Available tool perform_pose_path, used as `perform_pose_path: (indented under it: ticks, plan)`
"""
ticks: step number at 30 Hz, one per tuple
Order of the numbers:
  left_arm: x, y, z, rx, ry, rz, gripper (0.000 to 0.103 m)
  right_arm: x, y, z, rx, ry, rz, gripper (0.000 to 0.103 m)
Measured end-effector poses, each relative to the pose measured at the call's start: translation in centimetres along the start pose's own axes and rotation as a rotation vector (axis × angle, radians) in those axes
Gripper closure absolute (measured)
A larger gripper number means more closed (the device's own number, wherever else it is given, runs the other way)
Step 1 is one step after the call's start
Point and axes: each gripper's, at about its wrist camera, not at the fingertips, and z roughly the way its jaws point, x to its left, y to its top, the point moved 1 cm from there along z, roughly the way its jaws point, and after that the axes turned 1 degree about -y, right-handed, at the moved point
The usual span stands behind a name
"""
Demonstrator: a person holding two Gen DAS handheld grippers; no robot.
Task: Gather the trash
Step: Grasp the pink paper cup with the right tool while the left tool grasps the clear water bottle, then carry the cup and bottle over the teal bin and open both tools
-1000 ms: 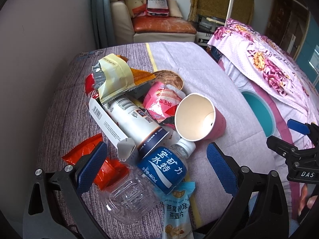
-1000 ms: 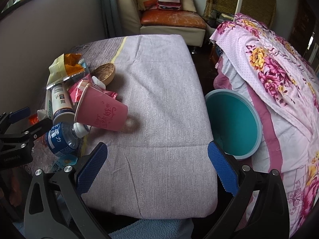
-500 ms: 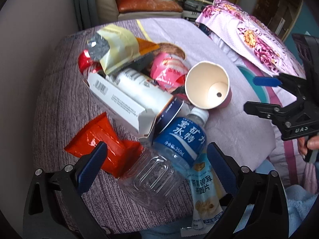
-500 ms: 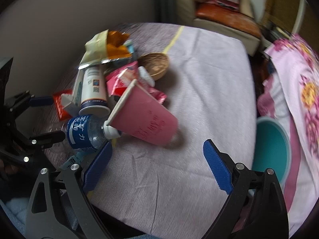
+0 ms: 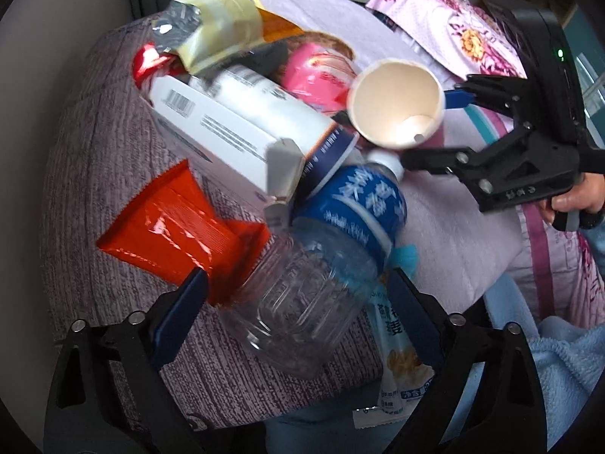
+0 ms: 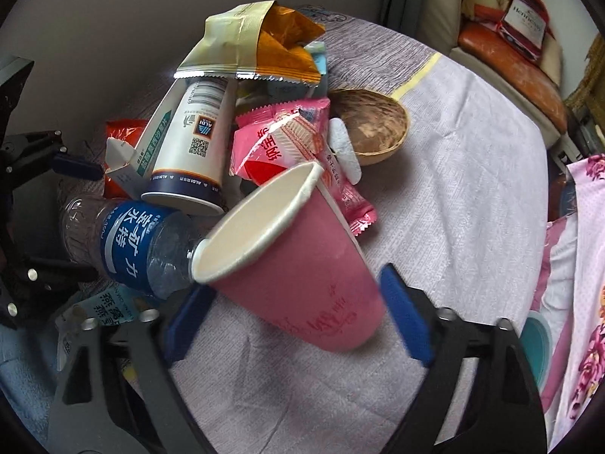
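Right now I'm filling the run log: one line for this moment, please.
left gripper: open, straddling clear plastic bottle | right gripper: open, straddling tipped pink paper cup | nothing lifted

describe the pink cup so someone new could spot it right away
On the purple-covered table, find the trash heap. At its near right edge lies a paper cup on its side between the right hand-held gripper's open fingers. It alone is plain pink outside, cream inside.

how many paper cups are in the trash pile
2. The pink cup lies on its side between the right gripper fingers. The white ALDI cup lies behind it, against the bottle. Others may be hidden.
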Motion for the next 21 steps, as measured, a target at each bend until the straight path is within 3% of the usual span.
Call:
perform_pose_path:
  ticks: [2,5,9,11,17,21]
  plan:
    - [-0.7,0.0,0.4,0.016,-0.018,0.019,0.031,-0.3,-0.4,-0.4,-0.003,0.0,0.047,0.039]
    - [-1.6,-0.2,0.4,0.022,0.002,0.066,0.032,-1.3,-1.7,-1.7,-0.018,0.023,0.154,0.04]
    - [-2.8,0.0,0.5,0.034,-0.042,0.099,0.036,-3.6,-3.5,-3.0,-0.039,0.059,0.326,0.04]
    - [-3.7,0.4,1.1,0.042,-0.026,0.121,0.035,-4.7,-4.6,-3.4,-0.048,0.076,0.412,0.04]
    - [-5.8,1.9,3.7,0.093,0.001,0.179,0.035,-6.6,-7.1,-4.8,-0.1,0.081,0.542,0.04]
    - [-6.2,2.4,3.9,0.067,-0.009,0.15,0.037,-8.1,-8.6,-5.7,-0.144,0.077,0.619,0.04]
